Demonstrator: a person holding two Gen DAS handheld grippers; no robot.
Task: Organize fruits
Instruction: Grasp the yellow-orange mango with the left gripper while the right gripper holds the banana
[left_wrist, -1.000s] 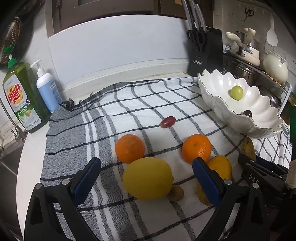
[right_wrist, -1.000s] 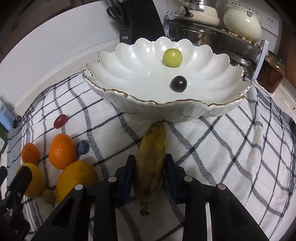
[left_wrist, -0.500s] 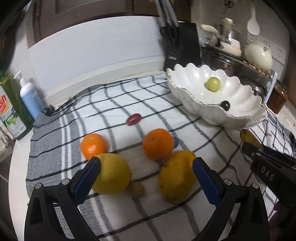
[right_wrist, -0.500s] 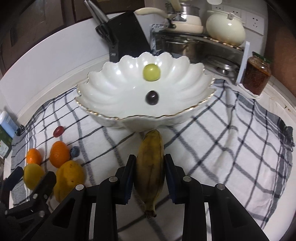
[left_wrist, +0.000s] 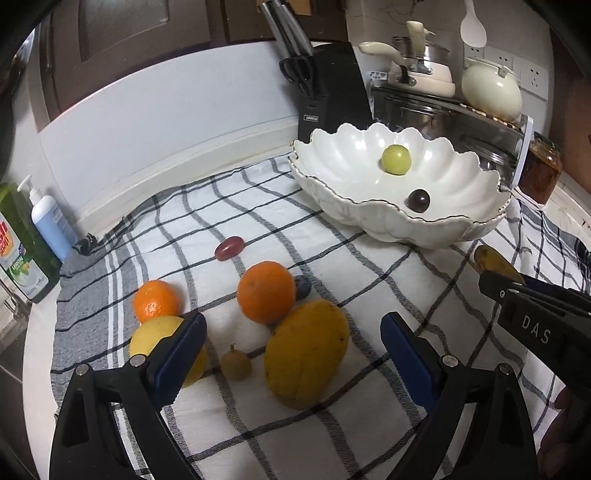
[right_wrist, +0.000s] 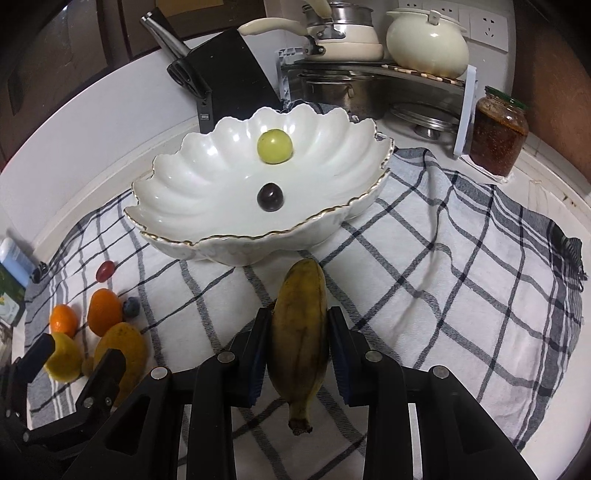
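Observation:
My left gripper (left_wrist: 293, 326) hovers low over the checked cloth, its jaws wide and closing. A yellow mango (left_wrist: 306, 354) lies between the blue pads without touching them. Around the mango lie a lemon (left_wrist: 147, 339), two oranges (left_wrist: 266, 291) (left_wrist: 157, 301), a small brown fruit (left_wrist: 236, 364), a blueberry (left_wrist: 303, 287) and a red grape (left_wrist: 229, 248). My right gripper (right_wrist: 297, 354) is shut on a brownish banana (right_wrist: 301, 332), just in front of the white scalloped bowl (right_wrist: 229, 251). The bowl holds a green fruit (right_wrist: 275, 146) and a dark one (right_wrist: 270, 197).
A black knife block (left_wrist: 325, 92) stands behind the bowl. A rack with pots and a cream teapot (right_wrist: 426, 44) fills the back right, with a jar (right_wrist: 498, 136) beside it. Dish soap (left_wrist: 18, 258) and a blue pump bottle (left_wrist: 48, 225) stand at the far left.
My left gripper has shifted right, from around the lemon to around the mango. My right gripper has drawn back a little from the bowl, with the banana still in it.

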